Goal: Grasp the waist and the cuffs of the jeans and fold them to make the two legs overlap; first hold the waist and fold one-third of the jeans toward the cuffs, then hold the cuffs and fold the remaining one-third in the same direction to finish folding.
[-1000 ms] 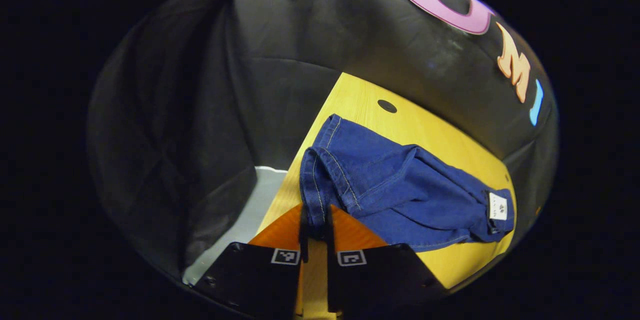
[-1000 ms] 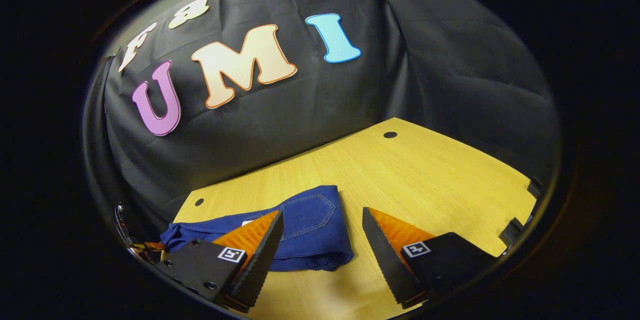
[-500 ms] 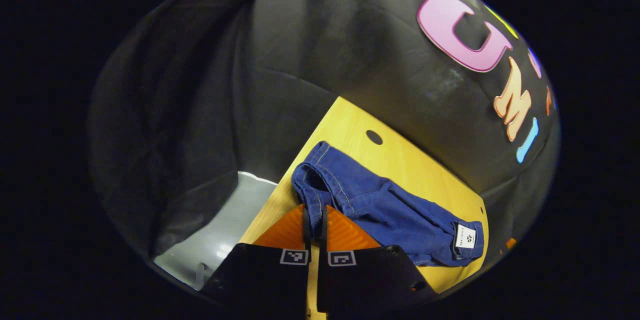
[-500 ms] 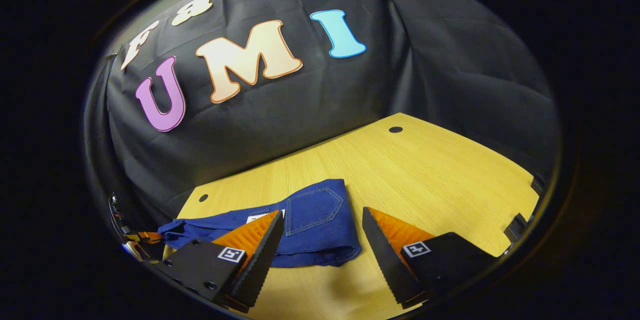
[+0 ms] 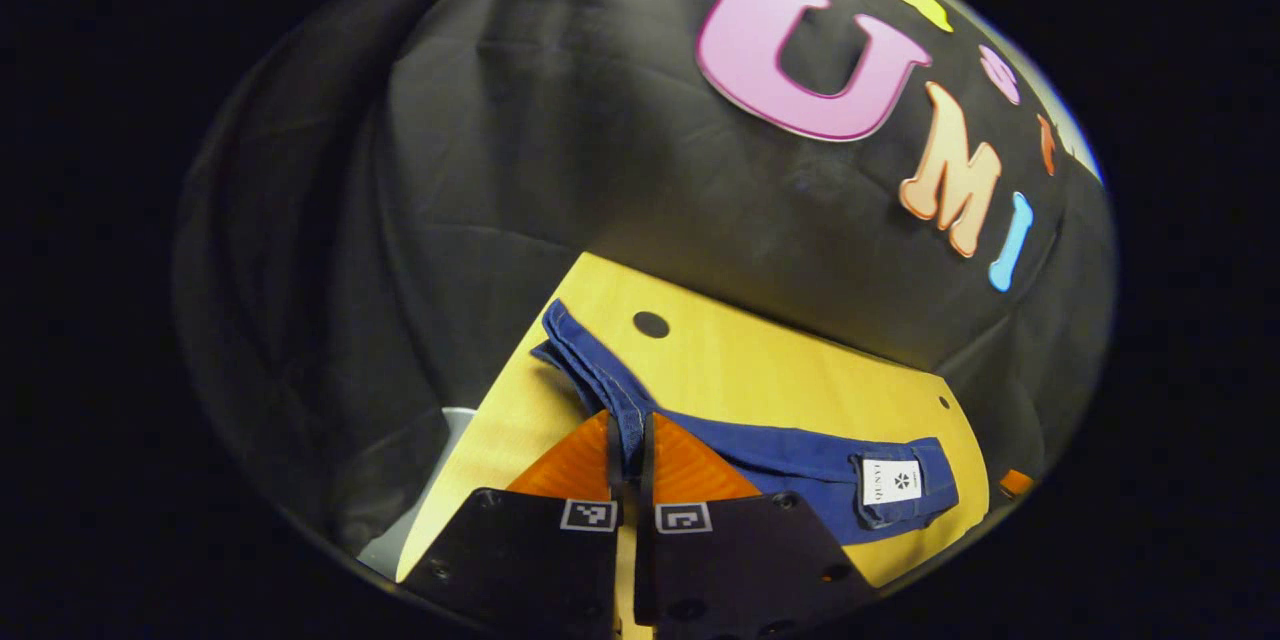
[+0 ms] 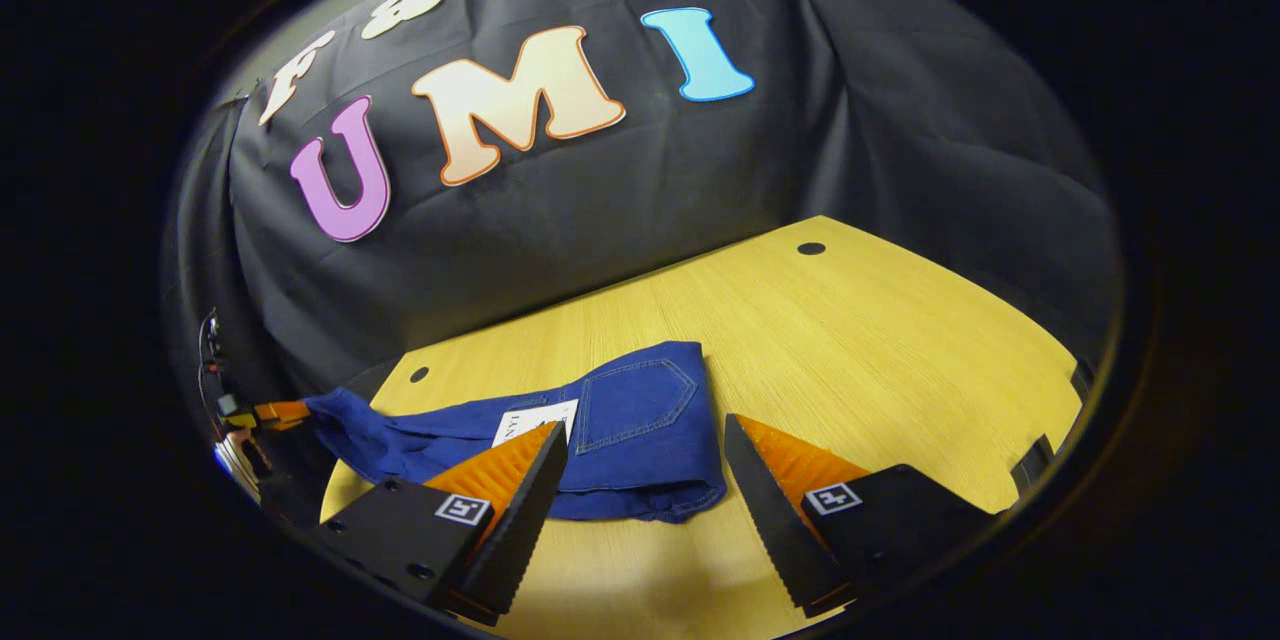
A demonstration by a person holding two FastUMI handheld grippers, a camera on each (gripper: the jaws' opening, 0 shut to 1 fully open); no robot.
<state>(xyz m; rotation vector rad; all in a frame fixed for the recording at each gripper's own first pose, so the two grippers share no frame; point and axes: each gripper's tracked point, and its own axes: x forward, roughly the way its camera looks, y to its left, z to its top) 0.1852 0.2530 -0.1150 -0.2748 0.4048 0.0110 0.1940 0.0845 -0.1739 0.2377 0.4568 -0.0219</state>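
The last fold looks to be in hand: the waist third of the jeans [image 6: 600, 440] already lies doubled over, back pocket upward, and the left gripper [image 5: 628, 440] has its jaws pressed together on a fold of denim at the cuff end. In the left gripper view the cuffs [image 5: 590, 370] stand lifted a little off the yellow surface [image 5: 780, 370] at centre frame, and the cloth runs from there down to the lower right, where the white label [image 5: 890, 482] sits on the waist end.

In the right gripper view the jeans lie low and left of centre on the surface, long axis running roughly left to right across the frame: the folded waist end lies toward the centre, the cuff end trails off to the far left edge, where the left gripper appears small and dim, so its hold cannot be confirmed from there. The right gripper [image 6: 645, 495] hovers with jaws spread wide, holding nothing, just in front of the folded waist edge.

The next move calls for carrying the cuffs along that long axis over the doubled part and laying them flat, edges matched.
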